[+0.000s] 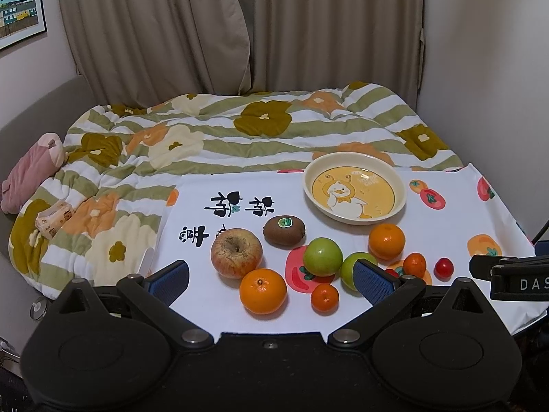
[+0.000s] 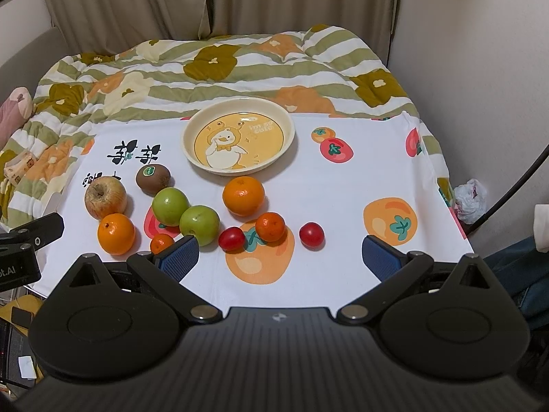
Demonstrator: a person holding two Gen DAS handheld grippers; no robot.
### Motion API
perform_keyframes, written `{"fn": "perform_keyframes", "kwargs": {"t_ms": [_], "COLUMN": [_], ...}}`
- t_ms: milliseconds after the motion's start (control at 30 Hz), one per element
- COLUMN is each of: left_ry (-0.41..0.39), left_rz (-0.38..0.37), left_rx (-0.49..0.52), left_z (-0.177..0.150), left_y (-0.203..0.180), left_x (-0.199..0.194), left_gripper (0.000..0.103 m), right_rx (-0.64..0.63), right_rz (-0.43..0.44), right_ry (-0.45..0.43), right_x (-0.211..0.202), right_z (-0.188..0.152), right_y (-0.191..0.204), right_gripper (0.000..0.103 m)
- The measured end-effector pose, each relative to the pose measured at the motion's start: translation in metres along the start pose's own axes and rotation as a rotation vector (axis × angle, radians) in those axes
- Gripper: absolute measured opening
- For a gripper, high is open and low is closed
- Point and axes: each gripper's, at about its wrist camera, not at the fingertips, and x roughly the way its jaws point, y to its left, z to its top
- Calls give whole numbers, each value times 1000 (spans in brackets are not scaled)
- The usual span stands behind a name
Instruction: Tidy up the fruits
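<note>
On the white cloth (image 2: 343,189) all fruit sits loose just short of the empty duck plate (image 2: 192,151), left gripper (image 1: 271,274) & right gripper (image 2: 279,254) both spread wide w/ nothing held, so no pick's begun; next probably calls for closing on the nearest cherry tomato (image 2: 311,235).

Cream plate (image 2: 288,144) with a yellow centre and white duck; white cloth (image 2: 343,189) printed with orange and red fruit; quilt (image 1: 240,137) striped green-white with flowers

white printed cloth (image 2: 336,185) on bed, duck plate (image 2: 238,135), loose fruit (image 2: 243,195) near it
</note>
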Motion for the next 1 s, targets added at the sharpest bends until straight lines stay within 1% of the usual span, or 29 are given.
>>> {"fn": "perform_keyframes", "kwargs": {"t_ms": [1000], "left_ry": [0], "left_rz": [3], "left_rx": [1], "left_z": [5], "left_y": [-3], "left_x": [0], "left_gripper": [103], "right_rx": [1], "right_rz": [2], "right_ry": [-3], "right_x": [-2], "right_z": [0], "right_y": [-1], "right_gripper": [103]}}
